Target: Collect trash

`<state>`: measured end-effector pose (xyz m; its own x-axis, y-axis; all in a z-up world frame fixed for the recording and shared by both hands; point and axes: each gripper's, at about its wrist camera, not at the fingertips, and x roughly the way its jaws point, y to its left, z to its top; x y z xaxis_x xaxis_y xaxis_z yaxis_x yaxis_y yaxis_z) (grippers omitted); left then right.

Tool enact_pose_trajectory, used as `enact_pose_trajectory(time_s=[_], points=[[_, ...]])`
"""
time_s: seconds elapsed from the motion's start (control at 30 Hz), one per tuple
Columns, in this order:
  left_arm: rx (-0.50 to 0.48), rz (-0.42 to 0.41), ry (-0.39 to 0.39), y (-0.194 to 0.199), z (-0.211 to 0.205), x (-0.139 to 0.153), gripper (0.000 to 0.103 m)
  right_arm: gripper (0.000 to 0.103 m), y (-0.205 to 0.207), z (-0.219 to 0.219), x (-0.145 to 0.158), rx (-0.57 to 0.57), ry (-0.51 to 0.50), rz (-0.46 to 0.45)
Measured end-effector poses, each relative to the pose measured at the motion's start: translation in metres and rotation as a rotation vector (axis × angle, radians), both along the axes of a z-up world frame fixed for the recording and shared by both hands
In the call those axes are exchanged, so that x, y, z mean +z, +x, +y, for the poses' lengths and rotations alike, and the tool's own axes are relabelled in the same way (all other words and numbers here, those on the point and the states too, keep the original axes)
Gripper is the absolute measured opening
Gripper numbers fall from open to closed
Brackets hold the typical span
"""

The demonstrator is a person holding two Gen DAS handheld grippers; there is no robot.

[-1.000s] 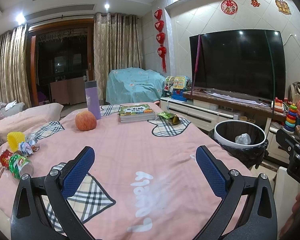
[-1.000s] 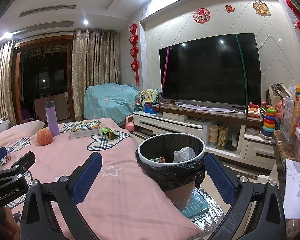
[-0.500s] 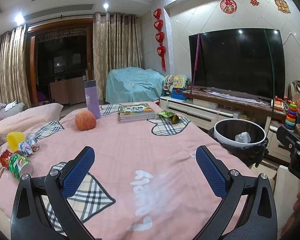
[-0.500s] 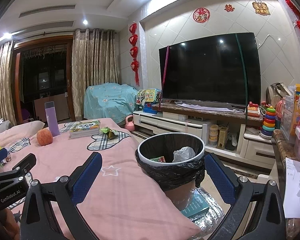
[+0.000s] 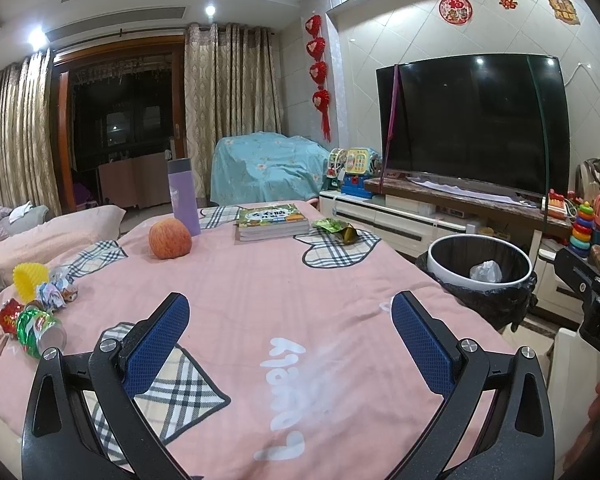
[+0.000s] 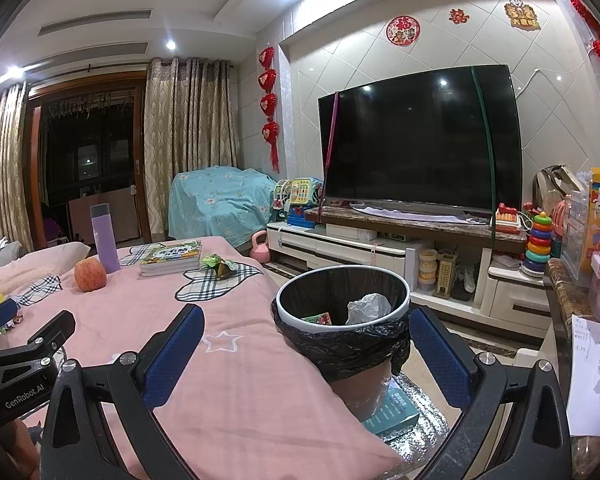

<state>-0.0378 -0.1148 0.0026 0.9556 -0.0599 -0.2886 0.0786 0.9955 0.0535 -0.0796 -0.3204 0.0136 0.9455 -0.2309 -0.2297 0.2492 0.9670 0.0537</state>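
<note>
Fingers [image 6: 440, 354] apart, trash bin [image 6: 342, 320] between

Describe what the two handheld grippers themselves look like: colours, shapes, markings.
Both match: the left gripper and right gripper have black triangular cut-out frames, silver screw heads at the joints, and two fingers faced with blue cross-hatched pads. The left gripper's body, seen from the right wrist view, bears white "GenRobot.AI" lettering. No cables or sleeves show.

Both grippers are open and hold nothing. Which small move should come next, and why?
Probably swing the left gripper toward the crushed can and wrappers at the bed's left edge. Its jaws stand open and empty; that trash is nearest it, and the bin sits by the right gripper.
</note>
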Motion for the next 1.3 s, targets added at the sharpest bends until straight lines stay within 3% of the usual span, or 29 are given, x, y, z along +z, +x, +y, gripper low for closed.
enact_pose_trajectory(time_s=[1.3], points=[[-0.015,0.028,0.0,0.014,0.001,-0.002,0.103,0.103,0.004,-0.001,0.001,0.022,0.007,0.006]])
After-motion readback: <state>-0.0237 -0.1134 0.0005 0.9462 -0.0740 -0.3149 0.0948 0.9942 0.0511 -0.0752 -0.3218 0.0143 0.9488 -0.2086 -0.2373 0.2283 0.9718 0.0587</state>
